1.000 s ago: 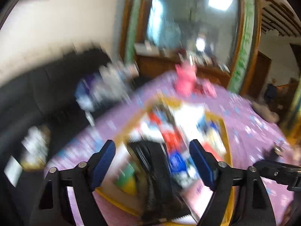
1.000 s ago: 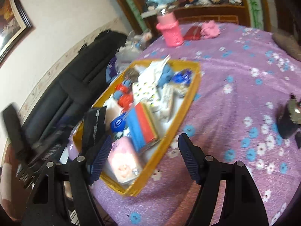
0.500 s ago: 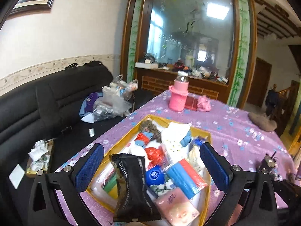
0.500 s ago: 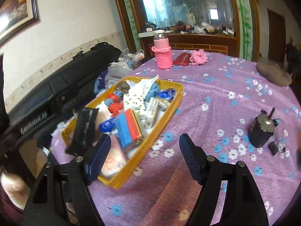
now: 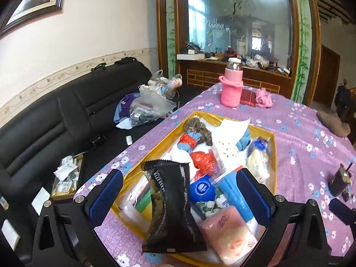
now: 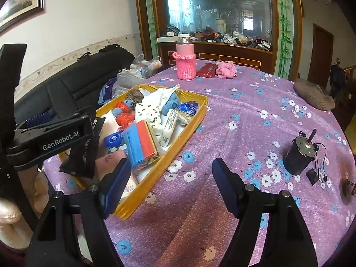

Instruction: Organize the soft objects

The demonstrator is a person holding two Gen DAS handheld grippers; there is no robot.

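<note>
A yellow tray full of soft packs sits on the purple flowered tablecloth. A black packet lies across the tray's near end, over the rim. My left gripper hovers above it, open wide, with neither pad touching it. Beside the packet lie a pink pack, a blue-and-red pack and a red crinkled bag. My right gripper is open over bare cloth just right of the tray, with nothing between its fingers.
A pink-sleeved bottle, a red pouch and a pink fluffy bundle stand at the table's far side. A small motor with wires sits at the right. A black sofa with plastic bags runs along the left.
My left gripper's jaws have spread wider and drawn back from the black packet, which stays on the tray. The right gripper has swung right, away from the tray.
</note>
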